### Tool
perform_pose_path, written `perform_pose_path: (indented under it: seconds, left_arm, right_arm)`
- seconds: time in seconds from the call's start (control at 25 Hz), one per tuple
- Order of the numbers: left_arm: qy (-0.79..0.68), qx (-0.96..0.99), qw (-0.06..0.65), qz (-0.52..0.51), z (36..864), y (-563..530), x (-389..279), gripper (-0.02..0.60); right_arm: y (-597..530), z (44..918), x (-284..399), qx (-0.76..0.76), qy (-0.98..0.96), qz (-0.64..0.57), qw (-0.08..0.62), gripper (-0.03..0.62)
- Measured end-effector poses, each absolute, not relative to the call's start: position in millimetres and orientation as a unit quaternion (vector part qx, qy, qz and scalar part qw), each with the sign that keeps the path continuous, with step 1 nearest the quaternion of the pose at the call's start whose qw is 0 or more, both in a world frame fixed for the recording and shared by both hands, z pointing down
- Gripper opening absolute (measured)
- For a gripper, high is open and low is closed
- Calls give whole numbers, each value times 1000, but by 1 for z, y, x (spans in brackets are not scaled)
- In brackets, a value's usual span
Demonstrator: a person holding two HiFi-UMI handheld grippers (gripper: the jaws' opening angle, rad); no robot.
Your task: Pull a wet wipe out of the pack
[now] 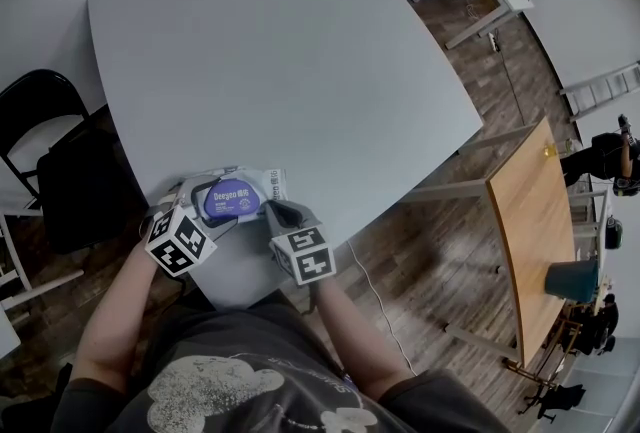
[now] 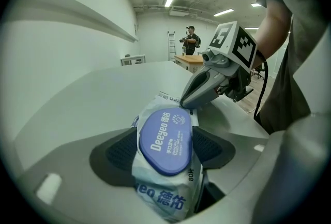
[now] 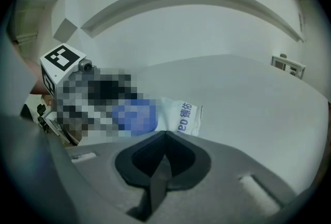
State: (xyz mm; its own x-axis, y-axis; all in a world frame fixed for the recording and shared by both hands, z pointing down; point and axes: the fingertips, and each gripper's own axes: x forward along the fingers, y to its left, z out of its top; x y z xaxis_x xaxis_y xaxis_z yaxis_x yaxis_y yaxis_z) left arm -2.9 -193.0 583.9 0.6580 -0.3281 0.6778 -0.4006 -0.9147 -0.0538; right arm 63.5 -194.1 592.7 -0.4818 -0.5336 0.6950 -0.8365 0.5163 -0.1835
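Left gripper view: white soft wet-wipe pack with purple oval lid (image 2: 165,140) is clamped between pads of left gripper (image 2: 164,151), at near edge of grey table (image 1: 280,51). Right gripper (image 3: 165,136) is closed, empty, its tip at the lid's far edge. Lid is judged unopened; lifting it comes next.

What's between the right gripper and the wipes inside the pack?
The purple lid, closed flat on top of the pack. Nothing else is in the way: the right gripper, jaws together, sits at the pack's end beside the lid, while the left gripper clasps the pack's sides.
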Motion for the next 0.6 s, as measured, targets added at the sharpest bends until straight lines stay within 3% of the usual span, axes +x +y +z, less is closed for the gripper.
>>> perform_pose_path:
  seconds: [0.28, 0.6]
  left_arm:
    - [-190, 900, 19, 392, 590, -193, -1, 374]
    - [-169, 902, 65, 392, 593, -192, -1, 348]
  right_arm:
    - [-194, 592, 63, 418, -819, 263, 291, -9]
    - [-193, 593, 63, 421, -818, 267, 286, -9]
